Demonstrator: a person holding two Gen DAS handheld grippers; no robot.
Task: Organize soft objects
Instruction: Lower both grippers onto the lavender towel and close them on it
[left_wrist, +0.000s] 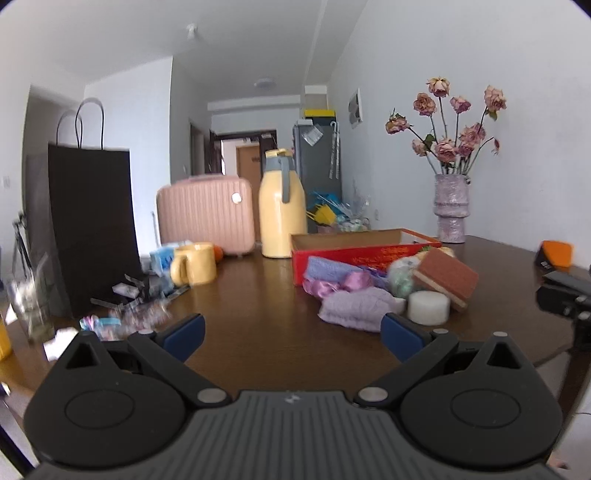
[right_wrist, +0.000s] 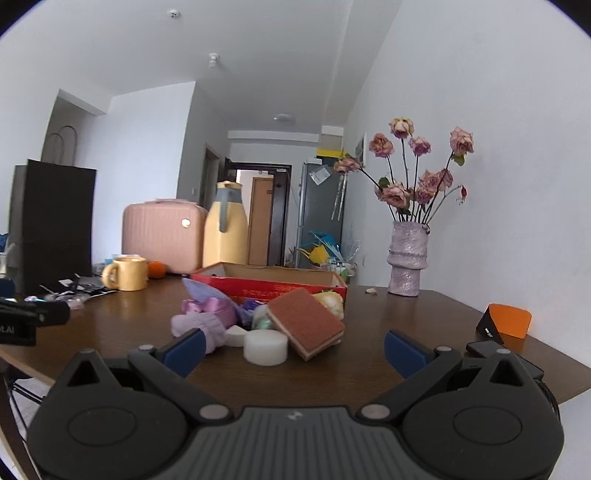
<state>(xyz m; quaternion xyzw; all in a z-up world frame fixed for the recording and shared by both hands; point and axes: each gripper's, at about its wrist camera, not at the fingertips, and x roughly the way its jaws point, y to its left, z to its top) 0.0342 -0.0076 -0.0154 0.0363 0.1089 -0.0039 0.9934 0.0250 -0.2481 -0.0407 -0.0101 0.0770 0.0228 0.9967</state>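
Observation:
A pile of soft things lies on the brown table in front of a red cardboard box (left_wrist: 364, 247) (right_wrist: 269, 282): a brown sponge (left_wrist: 445, 278) (right_wrist: 304, 323), a white foam disc (left_wrist: 428, 307) (right_wrist: 265, 347), a lilac knitted cloth (left_wrist: 354, 308) (right_wrist: 199, 326), purple satin ribbon (left_wrist: 336, 284) (right_wrist: 210, 308), a pale green ball (left_wrist: 400, 278) and a lavender cloth (left_wrist: 327, 267). My left gripper (left_wrist: 293, 336) is open and empty, left of and short of the pile. My right gripper (right_wrist: 293, 349) is open and empty, just in front of the disc and sponge.
A yellow mug (left_wrist: 194, 264) (right_wrist: 127, 273), a yellow thermos (left_wrist: 282, 210) (right_wrist: 225, 232), a pink case (left_wrist: 207, 216), a black paper bag (left_wrist: 88, 221) and small clutter (left_wrist: 129, 295) stand at the left. A vase of dried roses (left_wrist: 451, 208) (right_wrist: 406, 262) and an orange-black device (right_wrist: 504, 325) are at the right.

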